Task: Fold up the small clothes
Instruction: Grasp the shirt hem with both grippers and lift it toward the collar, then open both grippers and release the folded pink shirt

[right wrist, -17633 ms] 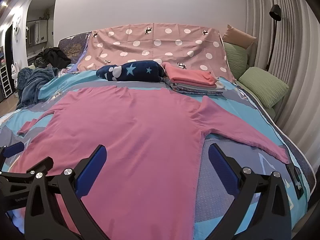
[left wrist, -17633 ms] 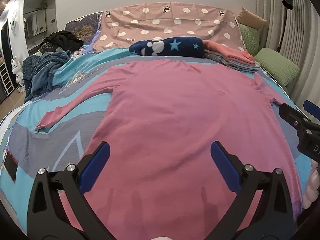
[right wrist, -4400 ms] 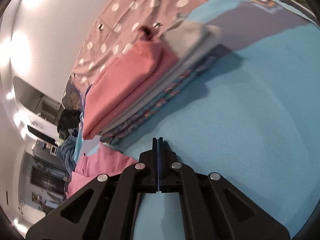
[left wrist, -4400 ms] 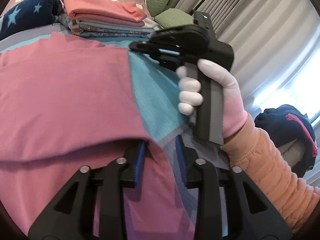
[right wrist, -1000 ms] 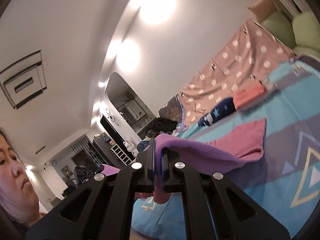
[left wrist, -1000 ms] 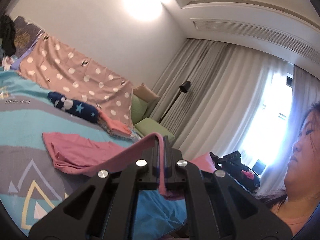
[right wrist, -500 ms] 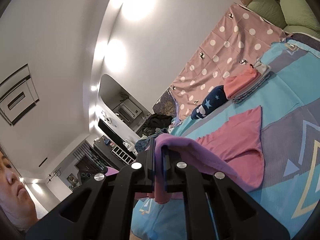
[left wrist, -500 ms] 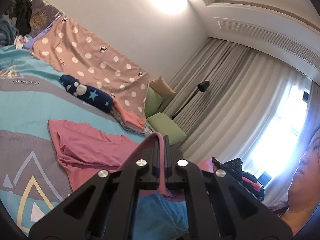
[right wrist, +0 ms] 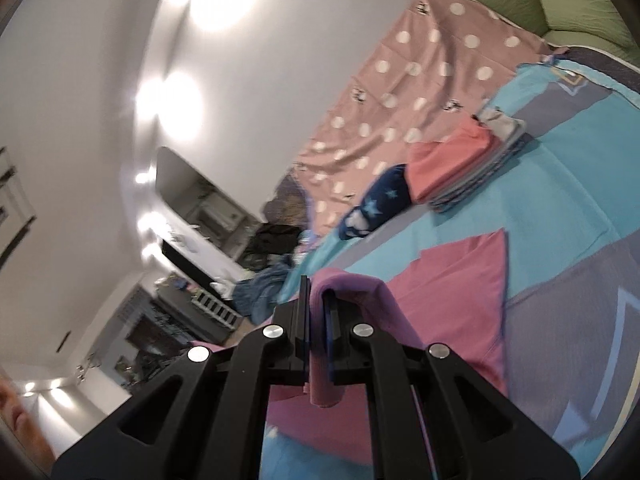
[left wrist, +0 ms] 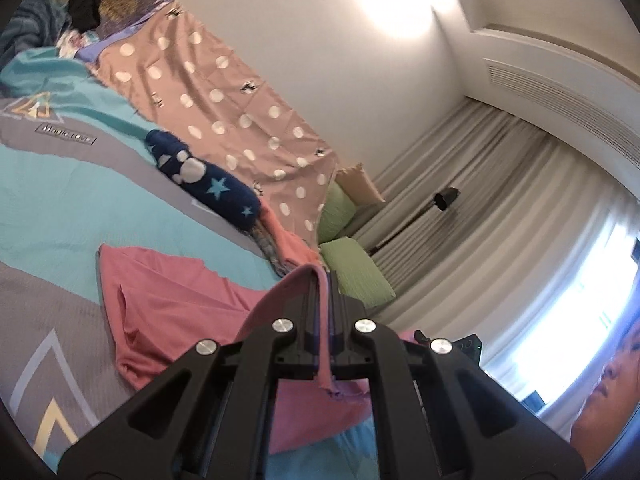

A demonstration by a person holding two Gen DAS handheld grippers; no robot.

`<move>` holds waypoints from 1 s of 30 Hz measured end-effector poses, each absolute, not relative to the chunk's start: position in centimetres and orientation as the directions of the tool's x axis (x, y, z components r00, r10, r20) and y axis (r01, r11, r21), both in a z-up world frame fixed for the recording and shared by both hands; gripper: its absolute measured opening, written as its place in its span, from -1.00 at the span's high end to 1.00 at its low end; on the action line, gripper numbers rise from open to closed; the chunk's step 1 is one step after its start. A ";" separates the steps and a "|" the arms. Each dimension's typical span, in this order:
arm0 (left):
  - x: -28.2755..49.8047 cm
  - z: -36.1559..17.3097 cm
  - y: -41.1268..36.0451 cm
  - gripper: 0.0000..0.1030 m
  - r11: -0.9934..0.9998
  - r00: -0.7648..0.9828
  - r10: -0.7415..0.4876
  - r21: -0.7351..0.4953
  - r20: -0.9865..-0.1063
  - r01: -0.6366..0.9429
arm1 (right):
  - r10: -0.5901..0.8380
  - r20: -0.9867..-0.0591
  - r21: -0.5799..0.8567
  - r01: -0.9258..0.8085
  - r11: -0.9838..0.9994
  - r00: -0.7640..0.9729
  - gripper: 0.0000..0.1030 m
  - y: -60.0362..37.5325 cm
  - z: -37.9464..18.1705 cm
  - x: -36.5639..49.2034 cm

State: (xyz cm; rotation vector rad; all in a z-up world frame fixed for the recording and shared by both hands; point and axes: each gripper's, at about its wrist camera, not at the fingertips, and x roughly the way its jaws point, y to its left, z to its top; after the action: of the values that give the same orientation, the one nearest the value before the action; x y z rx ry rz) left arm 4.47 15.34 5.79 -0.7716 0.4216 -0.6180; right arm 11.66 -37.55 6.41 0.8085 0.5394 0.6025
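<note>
A pink long-sleeved top [left wrist: 168, 300] lies partly folded on the bed, its far part flat on the cover and its near edge lifted. My left gripper [left wrist: 322, 280] is shut on that near edge, with pink cloth draped over the fingertips. My right gripper [right wrist: 316, 284] is shut on another part of the same edge; the top [right wrist: 452, 292] stretches from it down to the bed. Both grippers hold the cloth above the bed.
A stack of folded clothes [right wrist: 464, 164] and a navy star-print roll [left wrist: 204, 184] lie by the pink dotted sheet [left wrist: 224, 120] at the headboard. Green pillows [left wrist: 352, 276] and curtains stand on one side. The bed cover [left wrist: 52, 184] is blue and grey. A person's face [left wrist: 612, 392] is close.
Both grippers have moved forward and lower with the pink edge. The bed and the folded stack look closer, and more of the top rests on the cover.
</note>
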 end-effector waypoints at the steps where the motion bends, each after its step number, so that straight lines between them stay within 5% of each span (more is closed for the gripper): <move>1: 5.8 5.5 15.4 0.95 0.563 0.750 -0.645 -0.756 -0.150 0.334 | 0.671 -0.229 0.788 -0.270 0.553 0.705 0.87 -37.4 6.2 12.6; 8: 14.8 2.6 15.4 0.95 0.646 0.750 -0.581 -0.740 -0.317 0.187 | 0.600 -0.412 0.720 -0.159 0.676 0.686 0.83 -35.5 3.6 21.4; 10: 17.5 0.8 15.8 0.93 0.688 0.759 -0.518 -0.719 -0.394 0.097 | 0.531 -0.484 0.679 -0.085 0.729 0.696 0.43 -35.3 1.9 24.0; 13: 20.6 -2.2 16.6 0.62 0.758 0.769 -0.387 -0.651 -0.510 -0.050 | 0.466 -0.563 0.635 -0.004 0.772 0.682 0.41 -35.3 -0.8 25.8; 22: 20.9 -4.3 17.3 0.00 0.779 0.723 -0.413 -0.626 -0.553 -0.034 | 0.427 -0.649 0.490 -0.083 0.868 0.629 0.36 -34.2 -3.0 26.0; 30: 23.4 -6.1 16.0 -0.17 0.840 0.644 -0.396 -0.541 -0.655 -0.034 | 0.406 -0.730 0.389 -0.153 0.908 0.550 0.13 -31.3 -2.7 29.3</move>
State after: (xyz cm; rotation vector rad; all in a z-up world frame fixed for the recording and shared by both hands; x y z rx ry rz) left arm 23.39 16.03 -6.13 -0.5499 0.8561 -0.2182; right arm 29.33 -31.30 -2.73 0.2959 0.9337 0.3366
